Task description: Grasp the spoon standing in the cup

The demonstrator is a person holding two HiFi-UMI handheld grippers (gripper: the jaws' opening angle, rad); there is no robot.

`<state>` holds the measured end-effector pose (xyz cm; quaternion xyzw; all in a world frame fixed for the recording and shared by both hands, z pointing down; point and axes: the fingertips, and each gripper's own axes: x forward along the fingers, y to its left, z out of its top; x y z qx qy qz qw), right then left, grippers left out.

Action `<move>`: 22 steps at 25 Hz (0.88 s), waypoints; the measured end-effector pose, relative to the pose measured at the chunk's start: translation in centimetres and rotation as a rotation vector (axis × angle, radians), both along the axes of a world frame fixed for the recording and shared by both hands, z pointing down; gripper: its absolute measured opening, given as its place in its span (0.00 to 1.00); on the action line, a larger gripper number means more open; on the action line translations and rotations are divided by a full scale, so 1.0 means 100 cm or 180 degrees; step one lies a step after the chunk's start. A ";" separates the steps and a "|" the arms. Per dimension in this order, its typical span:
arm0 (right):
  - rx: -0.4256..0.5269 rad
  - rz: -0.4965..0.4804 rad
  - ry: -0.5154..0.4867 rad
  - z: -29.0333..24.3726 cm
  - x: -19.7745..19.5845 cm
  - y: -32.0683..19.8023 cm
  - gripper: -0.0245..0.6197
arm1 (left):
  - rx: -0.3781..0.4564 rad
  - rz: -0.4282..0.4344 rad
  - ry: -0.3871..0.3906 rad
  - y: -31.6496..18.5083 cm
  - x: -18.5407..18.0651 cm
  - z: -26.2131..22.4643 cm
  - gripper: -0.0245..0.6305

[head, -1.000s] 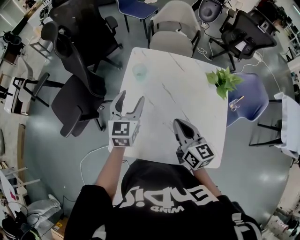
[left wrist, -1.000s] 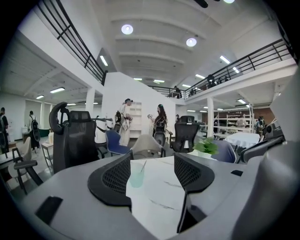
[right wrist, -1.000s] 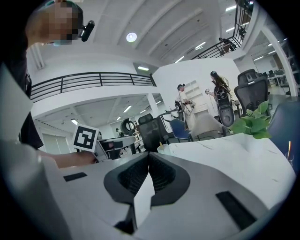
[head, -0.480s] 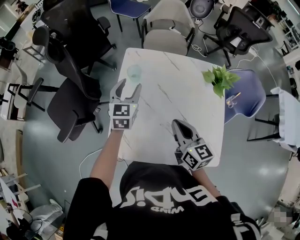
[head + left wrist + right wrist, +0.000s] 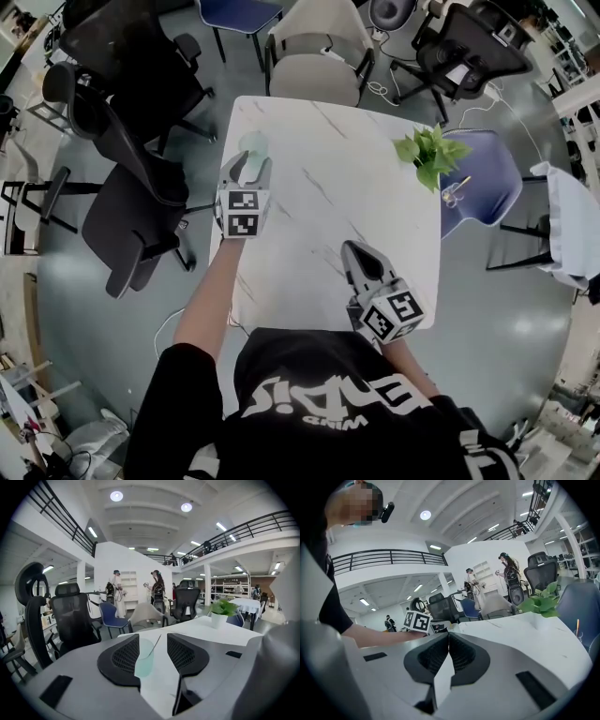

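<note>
A pale green translucent cup stands near the far left corner of the white marble table. In the left gripper view the cup shows in the gap between the jaws, with the thin spoon leaning up and right out of it. My left gripper is just short of the cup. Its jaws are closing, and the pads touch neither cup nor spoon. My right gripper hovers over the near right part of the table, shut with nothing in it.
A potted green plant stands at the table's far right edge. Black office chairs crowd the left side, beige chairs stand at the far end, and a blue chair is at the right.
My left gripper has moved forward across the table up to the cup, and its jaws have narrowed. The right gripper has stayed in place, shut.
</note>
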<state>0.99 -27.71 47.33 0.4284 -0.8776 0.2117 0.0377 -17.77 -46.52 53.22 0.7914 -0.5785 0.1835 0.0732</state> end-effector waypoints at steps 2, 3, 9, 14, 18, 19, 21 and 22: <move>-0.0013 0.0042 0.0013 0.000 0.000 0.000 0.06 | -0.0051 0.0013 -0.0019 -0.006 -0.001 0.009 0.33; -0.0022 0.0060 0.0016 0.001 0.001 0.000 0.06 | -0.0080 0.0017 -0.0026 -0.009 -0.002 0.014 0.32; -0.0058 0.0136 0.0056 0.006 0.002 -0.002 0.06 | -0.0208 0.0053 -0.0091 -0.022 0.000 0.033 0.26; -0.0059 0.0210 0.0060 0.005 0.003 -0.004 0.06 | -0.0172 0.0090 -0.0094 -0.029 -0.001 0.037 0.21; -0.0062 0.0264 0.0075 0.006 0.006 -0.003 0.06 | -0.0168 0.0124 -0.0100 -0.030 0.003 0.039 0.17; -0.0060 0.0272 0.0079 0.006 0.006 -0.003 0.06 | -0.0167 0.0127 -0.0105 -0.031 0.003 0.039 0.16; -0.0044 0.0280 0.0096 0.004 0.008 -0.002 0.06 | -0.0159 0.0127 -0.0117 -0.031 0.004 0.038 0.14; -0.0037 0.0286 0.0104 0.004 0.009 -0.001 0.06 | -0.0164 0.0116 -0.0122 -0.031 0.004 0.038 0.13</move>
